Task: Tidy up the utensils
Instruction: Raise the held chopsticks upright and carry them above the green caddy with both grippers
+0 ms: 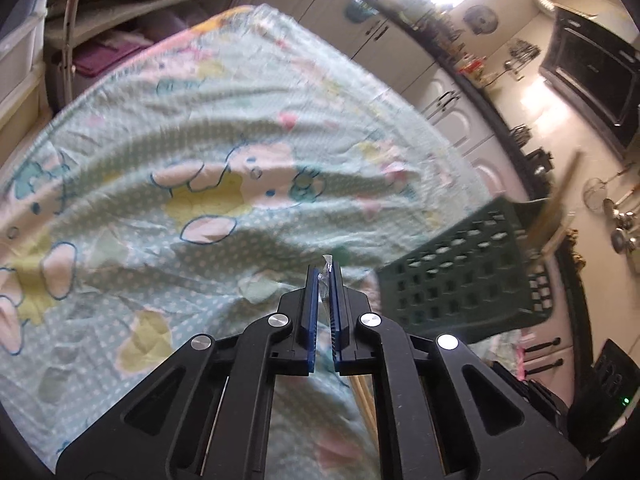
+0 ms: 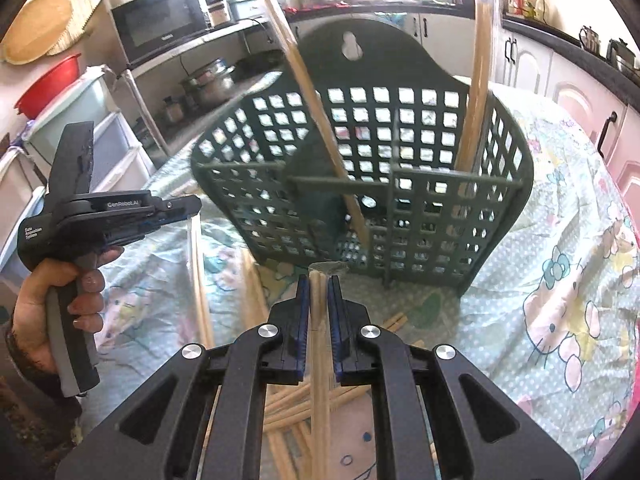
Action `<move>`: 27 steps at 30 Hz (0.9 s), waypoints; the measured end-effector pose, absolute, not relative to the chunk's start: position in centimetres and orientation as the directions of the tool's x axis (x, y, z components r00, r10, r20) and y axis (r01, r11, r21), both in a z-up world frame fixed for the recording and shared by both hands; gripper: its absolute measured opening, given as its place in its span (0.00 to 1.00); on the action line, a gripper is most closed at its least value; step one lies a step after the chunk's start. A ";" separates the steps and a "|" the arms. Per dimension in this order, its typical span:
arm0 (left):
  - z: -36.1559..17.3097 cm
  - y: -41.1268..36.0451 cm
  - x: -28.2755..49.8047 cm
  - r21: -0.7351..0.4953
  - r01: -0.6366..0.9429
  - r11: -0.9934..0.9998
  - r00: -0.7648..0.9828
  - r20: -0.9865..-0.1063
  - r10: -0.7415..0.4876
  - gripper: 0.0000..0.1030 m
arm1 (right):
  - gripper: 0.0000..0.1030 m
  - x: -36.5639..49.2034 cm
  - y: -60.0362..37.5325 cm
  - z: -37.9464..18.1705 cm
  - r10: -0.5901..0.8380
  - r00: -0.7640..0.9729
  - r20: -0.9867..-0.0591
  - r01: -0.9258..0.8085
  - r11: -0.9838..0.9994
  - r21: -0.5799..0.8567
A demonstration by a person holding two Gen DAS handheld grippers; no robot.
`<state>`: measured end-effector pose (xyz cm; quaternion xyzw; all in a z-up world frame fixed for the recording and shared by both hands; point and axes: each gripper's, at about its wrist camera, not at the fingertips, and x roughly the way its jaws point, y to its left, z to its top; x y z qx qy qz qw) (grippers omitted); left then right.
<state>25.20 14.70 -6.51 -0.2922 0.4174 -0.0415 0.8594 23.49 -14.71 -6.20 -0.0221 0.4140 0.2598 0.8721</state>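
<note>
In the right wrist view my right gripper (image 2: 319,278) is shut on a wrapped pair of wooden chopsticks (image 2: 320,360), just in front of the dark green slotted basket (image 2: 248,200). Two wrapped chopstick pairs stand tilted in the basket, one on the left (image 2: 312,112) and one on the right (image 2: 478,92). More chopsticks (image 2: 288,404) lie loose on the cloth under my right gripper. A hand (image 2: 60,304) holds my left gripper (image 2: 192,205), with a wrapped pair (image 2: 199,280) hanging from its tip. In the left wrist view my left gripper (image 1: 325,276) is shut on that clear wrapper (image 1: 326,270).
A cartoon-print tablecloth (image 1: 200,140) covers the table. The basket (image 1: 460,280) stands right of my left gripper. Kitchen cabinets (image 1: 448,104) lie beyond the table's far edge; a shelf with a microwave (image 2: 160,28) and pots (image 2: 208,80) stands behind the basket.
</note>
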 end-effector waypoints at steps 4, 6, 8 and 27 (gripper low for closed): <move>-4.0 14.2 23.5 -0.540 -0.111 0.834 0.687 -0.648 -0.328 0.02 | 0.09 22.3 -13.8 -5.2 0.445 0.543 -0.712 -0.491 0.856 0.161; -2.9 13.8 22.7 -0.546 -0.086 0.834 0.703 -0.626 -0.337 0.02 | 0.09 21.5 -13.8 -4.7 0.450 0.559 -0.696 -0.497 0.854 0.154; -1.8 13.3 21.9 -0.550 -0.055 0.834 0.718 -0.602 -0.349 0.02 | 0.08 21.1 -13.9 -4.2 0.463 0.566 -0.682 -0.501 0.851 0.161; 7.5 8.0 17.7 -0.490 0.190 0.851 0.780 -0.451 -0.434 0.02 | 0.06 18.5 -18.2 1.4 0.511 0.667 -0.542 -0.491 0.849 0.196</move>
